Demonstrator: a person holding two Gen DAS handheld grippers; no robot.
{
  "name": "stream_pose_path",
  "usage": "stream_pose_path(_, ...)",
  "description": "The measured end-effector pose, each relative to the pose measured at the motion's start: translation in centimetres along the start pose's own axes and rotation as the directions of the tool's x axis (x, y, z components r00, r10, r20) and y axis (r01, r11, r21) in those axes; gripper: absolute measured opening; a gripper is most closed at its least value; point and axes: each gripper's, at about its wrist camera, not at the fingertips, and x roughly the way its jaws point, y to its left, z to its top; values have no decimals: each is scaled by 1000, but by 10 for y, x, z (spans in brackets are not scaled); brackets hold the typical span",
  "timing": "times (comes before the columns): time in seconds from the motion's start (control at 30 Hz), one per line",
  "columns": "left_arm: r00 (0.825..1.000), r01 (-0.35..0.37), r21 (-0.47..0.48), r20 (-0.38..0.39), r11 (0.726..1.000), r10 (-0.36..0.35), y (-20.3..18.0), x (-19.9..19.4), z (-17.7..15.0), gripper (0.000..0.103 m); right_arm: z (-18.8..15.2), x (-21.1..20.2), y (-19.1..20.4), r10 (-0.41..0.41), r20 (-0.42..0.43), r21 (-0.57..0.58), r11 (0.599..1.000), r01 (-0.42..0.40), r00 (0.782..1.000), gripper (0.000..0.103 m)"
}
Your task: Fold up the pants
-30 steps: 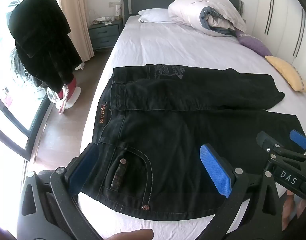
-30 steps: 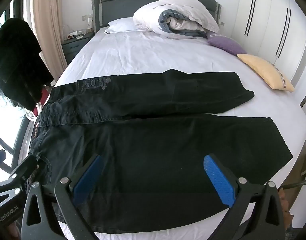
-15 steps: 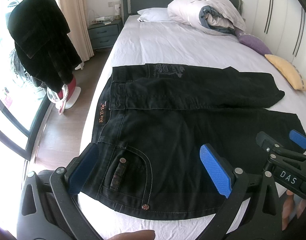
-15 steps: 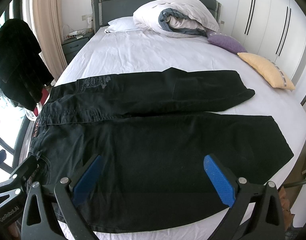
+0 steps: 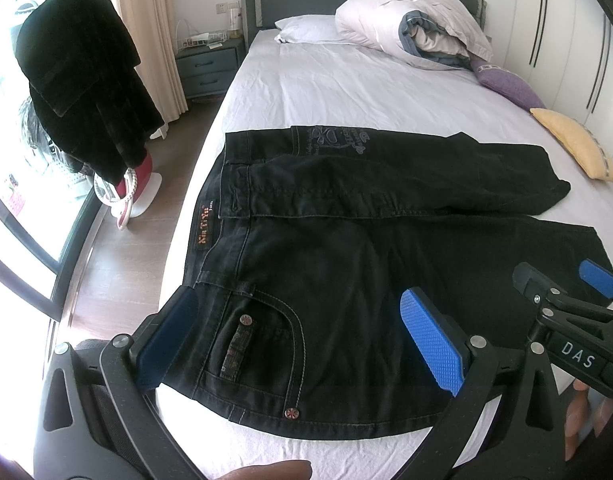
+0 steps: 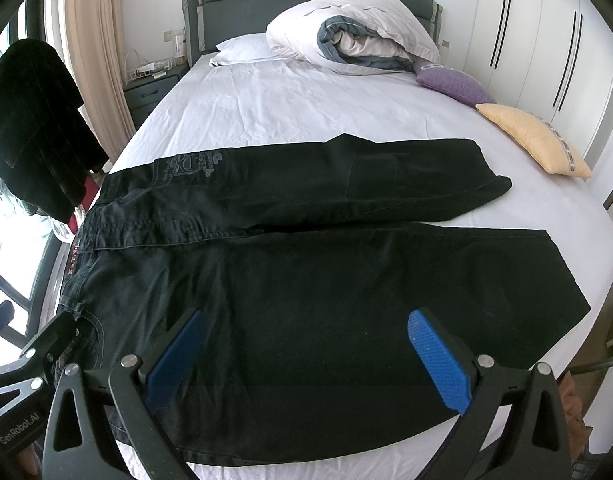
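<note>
Pants: black jeans (image 5: 346, 264) lie flat across the bed (image 5: 346, 92), mid-frame, waistband at left, legs running right.
Left gripper (image 5: 302, 340): fingers spread, lower frame, holding nothing.
Right gripper (image 6: 306, 356): fingers spread, empty.
Left view only: front pocket rivets, waistband label.
Right view only: both leg hems.

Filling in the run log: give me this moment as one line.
stage: pre-grasp | pants: flat on bed, unfolded | left tongs: open, over waist pocket | right tongs: open, over near leg

Black framed left tongs (image 5: 302, 344), blue textured pads (image 5: 432, 344), silver screws, white "DAS" lettering, bare fingertips
</note>
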Motion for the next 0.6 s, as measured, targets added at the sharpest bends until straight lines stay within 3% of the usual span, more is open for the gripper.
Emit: stream_pose_path(0.6,1000,0,1,-2,1000,0,0,0,0,103,-1,1,0,2,0,2,1000,-2,1000,103)
